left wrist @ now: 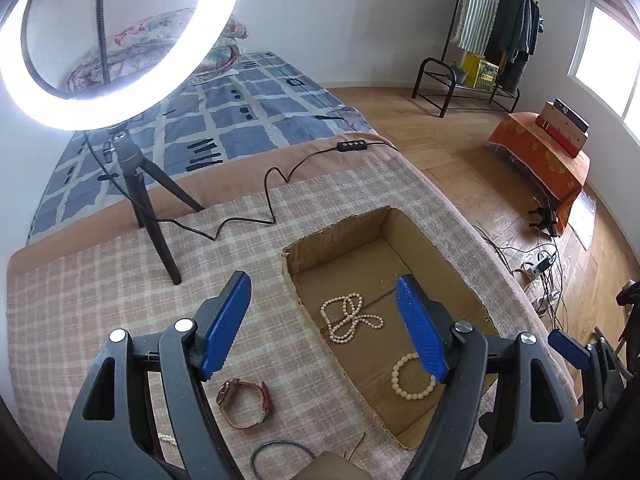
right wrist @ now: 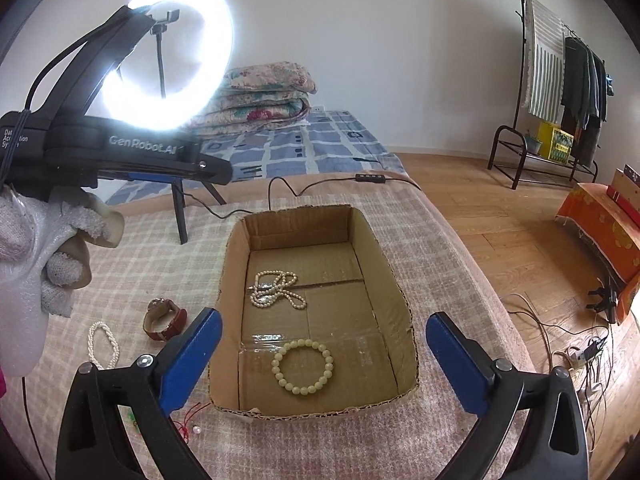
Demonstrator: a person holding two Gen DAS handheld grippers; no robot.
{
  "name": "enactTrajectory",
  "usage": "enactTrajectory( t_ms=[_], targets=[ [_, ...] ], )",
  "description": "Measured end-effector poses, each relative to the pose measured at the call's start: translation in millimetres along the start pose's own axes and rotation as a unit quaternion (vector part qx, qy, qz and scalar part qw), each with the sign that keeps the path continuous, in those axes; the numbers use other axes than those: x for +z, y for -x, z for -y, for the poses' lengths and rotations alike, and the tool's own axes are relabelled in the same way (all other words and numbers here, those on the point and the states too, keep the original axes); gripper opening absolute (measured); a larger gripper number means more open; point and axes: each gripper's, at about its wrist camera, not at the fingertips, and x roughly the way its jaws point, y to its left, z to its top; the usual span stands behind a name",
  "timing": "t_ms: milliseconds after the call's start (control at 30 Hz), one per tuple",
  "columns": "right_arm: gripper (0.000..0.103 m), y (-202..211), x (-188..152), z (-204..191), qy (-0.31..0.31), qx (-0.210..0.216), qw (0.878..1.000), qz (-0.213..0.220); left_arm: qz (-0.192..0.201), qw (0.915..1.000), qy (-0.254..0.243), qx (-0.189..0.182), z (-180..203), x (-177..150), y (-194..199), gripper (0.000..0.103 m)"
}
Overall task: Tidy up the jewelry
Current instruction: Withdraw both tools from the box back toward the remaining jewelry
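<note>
Both tools spread wide, nothing held: left tool (left wrist: 324, 324), right tool (right wrist: 320, 364). Open brown cardboard box (right wrist: 400, 300) holds long pearl necklace (right wrist: 276, 288) + cream bead bracelet (right wrist: 303, 367). Red-strap leather wristwatch (left wrist: 245, 402) lies just left of box. Judging next: lower left tool w/ fingers straddling strap, close gently, lift clear over box wall.

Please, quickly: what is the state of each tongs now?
Left tongs: open, holding nothing.
Right tongs: open, holding nothing.

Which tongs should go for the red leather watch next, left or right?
Left, probably. The open left tongs hang almost over the red leather strap watch lying on the checked cloth beside the cardboard box. The open right tongs face into the box, with the watch off to their left.
</note>
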Motion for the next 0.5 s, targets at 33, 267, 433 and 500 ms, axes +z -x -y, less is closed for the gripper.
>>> enactTrajectory(
  t_ms=[33, 267, 433, 500],
  targets=[
    [0.103, 2.3, 0.2, -2.0, 0.002, 0.001, 1.0, 0.005, 0.001, 1.0, 0.001, 0.002, -4.0, -1.5, 3.9, 0.077],
    [0.102, 17.2, 2.1, -19.2, 0.021, 0.02, 0.999, 0.029, 0.013, 0.9996, 0.016, 0.018, -34.6, -15.8, 39.3, 0.077],
    [0.098, 22.8, -2.5, -28.9, 0.036, 0.031, 0.998, 0.033, 0.018, 0.9991, 0.025, 0.028, -52.9, -28.0, 62.6, 0.077],
    [0.095, 25.5, -5.5, -31.2, 0.038, 0.039, 0.998, 0.032, 0.021, 0.9989, 0.027, 0.033, -59.8, -34.4, 73.2, 0.077]
  ],
)
